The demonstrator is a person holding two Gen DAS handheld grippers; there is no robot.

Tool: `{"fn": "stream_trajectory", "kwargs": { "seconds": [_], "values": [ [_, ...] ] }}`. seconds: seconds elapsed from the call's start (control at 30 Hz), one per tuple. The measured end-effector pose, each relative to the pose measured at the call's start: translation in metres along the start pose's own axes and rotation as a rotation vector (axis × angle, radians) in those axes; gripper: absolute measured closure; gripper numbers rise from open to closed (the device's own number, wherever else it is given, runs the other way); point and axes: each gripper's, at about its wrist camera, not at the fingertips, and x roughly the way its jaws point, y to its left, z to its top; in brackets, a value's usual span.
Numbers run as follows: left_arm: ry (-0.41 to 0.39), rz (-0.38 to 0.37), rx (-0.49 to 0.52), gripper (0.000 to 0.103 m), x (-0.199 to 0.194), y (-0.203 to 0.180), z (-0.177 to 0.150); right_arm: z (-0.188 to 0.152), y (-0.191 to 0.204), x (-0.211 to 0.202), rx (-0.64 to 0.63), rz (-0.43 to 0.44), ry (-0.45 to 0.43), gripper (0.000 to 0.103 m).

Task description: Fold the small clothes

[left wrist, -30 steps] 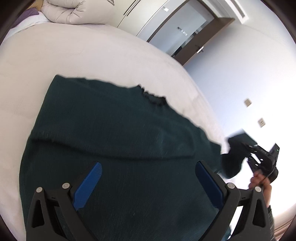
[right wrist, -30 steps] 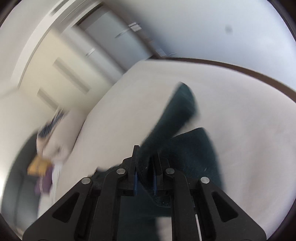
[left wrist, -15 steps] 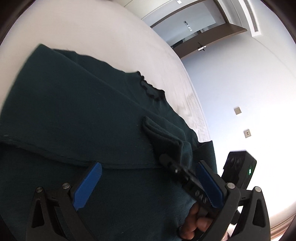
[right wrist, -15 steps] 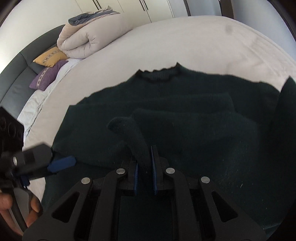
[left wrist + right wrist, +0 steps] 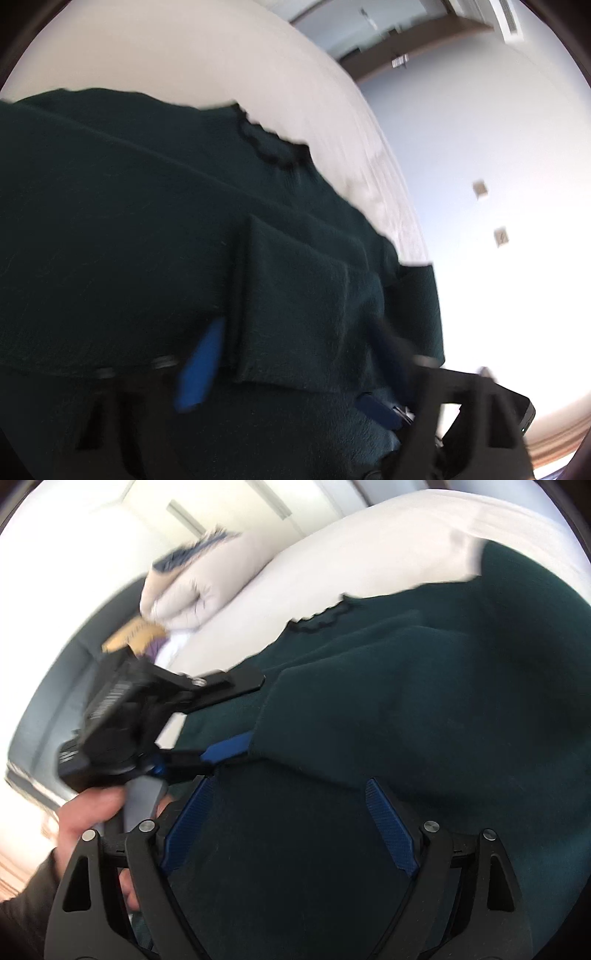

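Dark green knitted sweater [image 5: 388, 701] being folded on white bed [image 5: 332, 546].
Right gripper [image 5: 291, 827] is being spread over bare knit; left gripper [image 5: 243, 716], at ten o'clock, is being closed around the folded sleeve edge.

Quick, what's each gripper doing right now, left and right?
Left gripper: closing at the sweater's folded sleeve edge; grip unclear.
Right gripper: opening, holding nothing.

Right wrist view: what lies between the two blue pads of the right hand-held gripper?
Only dark green sweater fabric lying on the bed; the right hand-held gripper is opening, its pads clear of the cloth.
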Motion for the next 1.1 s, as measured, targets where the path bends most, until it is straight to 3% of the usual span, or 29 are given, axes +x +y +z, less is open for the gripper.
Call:
{"fn": "stream_trajectory", "kwargs": {
  "seconds": [0.07, 0.13, 0.2, 0.53, 0.7, 0.9, 1.1],
  "values": [
    [0.029, 0.048, 0.042, 0.059, 0.007, -0.007, -0.001, -0.006, -0.017, -0.022, 0.079, 0.030, -0.028, 0.018],
    [0.037, 0.086, 0.074, 0.082, 0.011, -0.012, -0.002, -0.009, -0.036, -0.035, 0.172, 0.060, -0.052, 0.018],
    [0.034, 0.100, 0.091, 0.095, 0.010, -0.016, -0.001, -0.012, -0.050, -0.046, 0.233, 0.088, -0.080, 0.018],
    [-0.246, 0.106, 0.182, 0.095, -0.069, -0.030, 0.022, -0.001, -0.098, -0.054, 0.492, 0.242, -0.179, 0.018],
    [-0.295, 0.122, 0.187, 0.095, -0.084, -0.003, 0.023, 0.005, -0.123, -0.050, 0.640, 0.304, -0.249, 0.018],
    [-0.284, 0.098, 0.143, 0.095, -0.079, 0.034, 0.011, 0.020, -0.133, -0.034, 0.764, 0.337, -0.269, 0.018],
    [-0.299, 0.088, 0.166, 0.095, -0.076, 0.036, -0.001, 0.046, -0.146, -0.012, 0.843, 0.379, -0.354, 0.018]
  ]
}}
